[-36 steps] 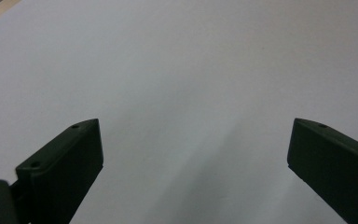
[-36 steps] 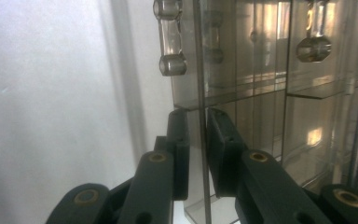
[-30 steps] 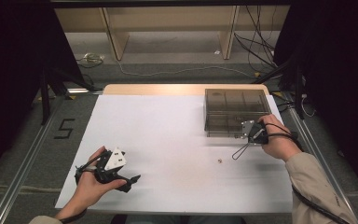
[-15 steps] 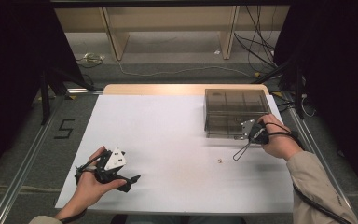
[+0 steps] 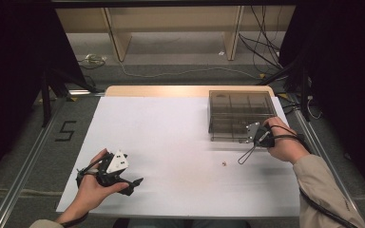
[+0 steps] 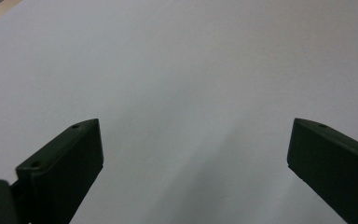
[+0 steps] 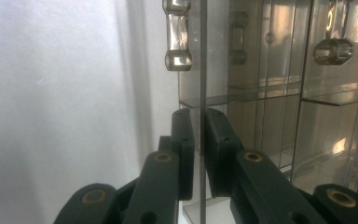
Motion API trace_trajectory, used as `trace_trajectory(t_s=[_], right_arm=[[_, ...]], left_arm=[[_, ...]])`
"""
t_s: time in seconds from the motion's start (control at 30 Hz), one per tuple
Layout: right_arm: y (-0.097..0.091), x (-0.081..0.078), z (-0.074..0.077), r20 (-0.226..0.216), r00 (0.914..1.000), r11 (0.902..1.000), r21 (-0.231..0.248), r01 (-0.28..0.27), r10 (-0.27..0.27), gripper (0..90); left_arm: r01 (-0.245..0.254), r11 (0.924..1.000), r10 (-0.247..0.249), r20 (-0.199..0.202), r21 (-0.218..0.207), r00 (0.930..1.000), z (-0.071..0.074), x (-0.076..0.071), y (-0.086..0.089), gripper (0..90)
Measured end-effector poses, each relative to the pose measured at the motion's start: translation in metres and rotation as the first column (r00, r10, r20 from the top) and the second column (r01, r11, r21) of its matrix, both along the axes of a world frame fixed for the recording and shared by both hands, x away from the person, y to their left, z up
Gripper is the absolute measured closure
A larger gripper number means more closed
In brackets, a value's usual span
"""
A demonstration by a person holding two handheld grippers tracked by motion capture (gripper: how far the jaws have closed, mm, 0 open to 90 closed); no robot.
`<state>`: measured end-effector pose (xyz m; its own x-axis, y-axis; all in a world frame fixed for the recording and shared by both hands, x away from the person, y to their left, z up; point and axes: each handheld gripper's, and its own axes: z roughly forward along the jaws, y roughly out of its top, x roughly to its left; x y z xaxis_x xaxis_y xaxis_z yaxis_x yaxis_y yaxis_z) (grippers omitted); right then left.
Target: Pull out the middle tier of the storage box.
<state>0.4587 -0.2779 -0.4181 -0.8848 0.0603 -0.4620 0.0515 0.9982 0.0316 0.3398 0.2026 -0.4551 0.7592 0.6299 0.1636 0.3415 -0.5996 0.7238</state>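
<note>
While my right gripper (image 7: 198,140) has its jaws pinched nearly shut on the thin front wall of the smoky clear compartment box (image 5: 240,114), I take the grip as meant to steady the box, or perhaps to work a lid, though I cannot tell from these views which part that panel really is. In the high view the right gripper (image 5: 259,135) sits at the box's near right corner, on the far right of the white table sheet (image 5: 171,137), with the person's right hand (image 5: 283,145) wrapped round it and the cable looping down toward the front edge. A small pale bit (image 5: 224,164) lies on the sheet just in front of the box, apart from it; it is too tiny for me to name, and I would guess it belongs in one of the compartments. My left gripper (image 5: 135,183) rests low at the near left, well apart from the box, held by the left hand (image 5: 92,190); its own view shows its jaws spread wide over bare sheet, holding nothing, so I read it as parked and waiting. Through the tinted walls I can make out rounded clear hinge or clasp pieces (image 7: 177,35) and dividers, but the reflections make the contents of the compartments hard to read.
</note>
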Motion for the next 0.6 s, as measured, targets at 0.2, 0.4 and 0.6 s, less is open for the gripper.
trace_trajectory(t_s=[0.2, 0.4, 0.6], right_arm=[[-0.0008, -0.0006, -0.0004, 0.003, 1.0, 1.0, 0.004, -0.005, 0.005, 83.7], [-0.0005, -0.0011, 0.0, 0.001, 1.0, 1.0, -0.002, -0.004, 0.004, 83.7], [-0.001, -0.0021, -0.0002, 0.001, 1.0, 1.0, 0.002, -0.001, 0.001, 83.7]], left_arm=[[0.001, 1.0, -0.001, 0.001, 0.002, 1.0, 0.0, 0.0003, 0.0001, 3.4], [0.0, 1.0, 0.0, 0.0, 0.0, 1.0, -0.0001, 0.0001, 0.0001, 3.4], [0.001, 1.0, -0.001, 0.002, 0.001, 1.0, 0.0001, 0.0, 0.0, 3.4]])
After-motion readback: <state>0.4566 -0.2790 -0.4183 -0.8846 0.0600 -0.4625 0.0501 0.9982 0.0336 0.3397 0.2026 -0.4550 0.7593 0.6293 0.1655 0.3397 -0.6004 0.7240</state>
